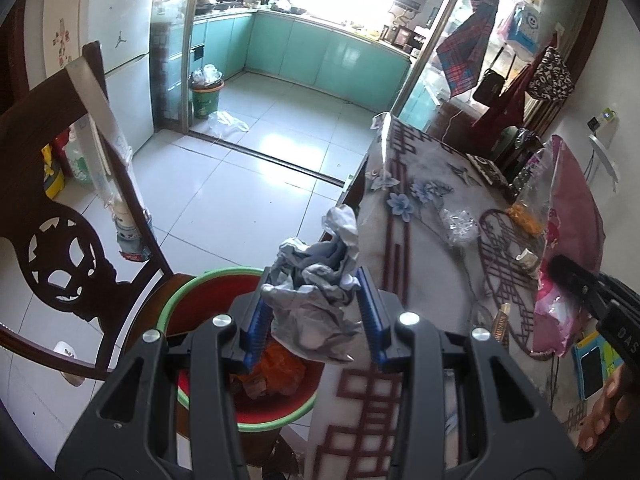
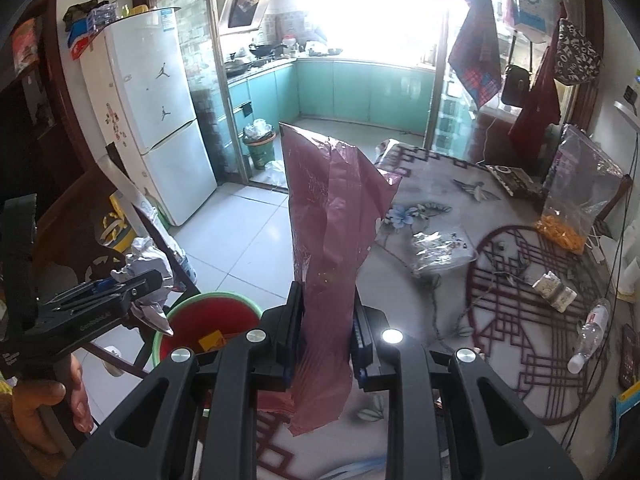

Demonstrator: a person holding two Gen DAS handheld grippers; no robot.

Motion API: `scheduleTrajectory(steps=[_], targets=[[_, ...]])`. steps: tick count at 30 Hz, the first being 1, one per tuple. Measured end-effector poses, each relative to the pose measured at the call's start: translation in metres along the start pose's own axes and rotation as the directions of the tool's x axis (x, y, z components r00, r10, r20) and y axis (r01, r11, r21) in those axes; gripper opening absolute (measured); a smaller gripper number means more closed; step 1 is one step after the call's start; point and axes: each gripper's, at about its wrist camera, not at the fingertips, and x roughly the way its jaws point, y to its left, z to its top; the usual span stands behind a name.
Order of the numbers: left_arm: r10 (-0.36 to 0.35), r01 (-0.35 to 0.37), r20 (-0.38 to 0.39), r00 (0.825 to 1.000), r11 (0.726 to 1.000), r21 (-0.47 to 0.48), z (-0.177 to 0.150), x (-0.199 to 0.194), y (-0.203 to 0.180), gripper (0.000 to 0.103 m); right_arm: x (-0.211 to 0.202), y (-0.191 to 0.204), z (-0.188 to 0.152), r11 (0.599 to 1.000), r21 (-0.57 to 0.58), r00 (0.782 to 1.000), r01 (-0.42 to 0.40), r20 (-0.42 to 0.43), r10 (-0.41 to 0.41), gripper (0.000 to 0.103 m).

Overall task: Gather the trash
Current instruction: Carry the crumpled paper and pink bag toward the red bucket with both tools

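Note:
My left gripper (image 1: 316, 292) is shut on a crumpled wad of grey-white paper (image 1: 316, 292) and holds it above a red bin with a green rim (image 1: 208, 280) that stands beside the table. Orange and paper trash lies inside the bin. The wad (image 2: 146, 264) and the bin (image 2: 200, 300) also show at the left of the right wrist view. My right gripper (image 2: 326, 312) is shut on a pink plastic bag (image 2: 332, 220) that stands upright over the table edge. The pink bag also shows at the right of the left wrist view (image 1: 568, 240).
The table (image 2: 432, 200) has a flower-patterned cloth. On it lie a clear wrapper (image 2: 440, 250), a zip bag with orange pieces (image 2: 576, 196), a small crumpled packet (image 2: 554, 290) and a plastic bottle (image 2: 590, 330). A dark wooden chair (image 1: 52, 248) stands left of the bin.

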Motion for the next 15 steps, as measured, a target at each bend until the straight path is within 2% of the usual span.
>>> scheduleTrajectory(steps=[15], targets=[[0.078, -0.08, -0.056, 0.995, 0.996, -0.038, -0.007, 0.015, 0.036, 0.038, 0.041, 0.041, -0.003, 0.994, -0.057, 0.992, -0.092, -0.09, 0.086, 0.022]])
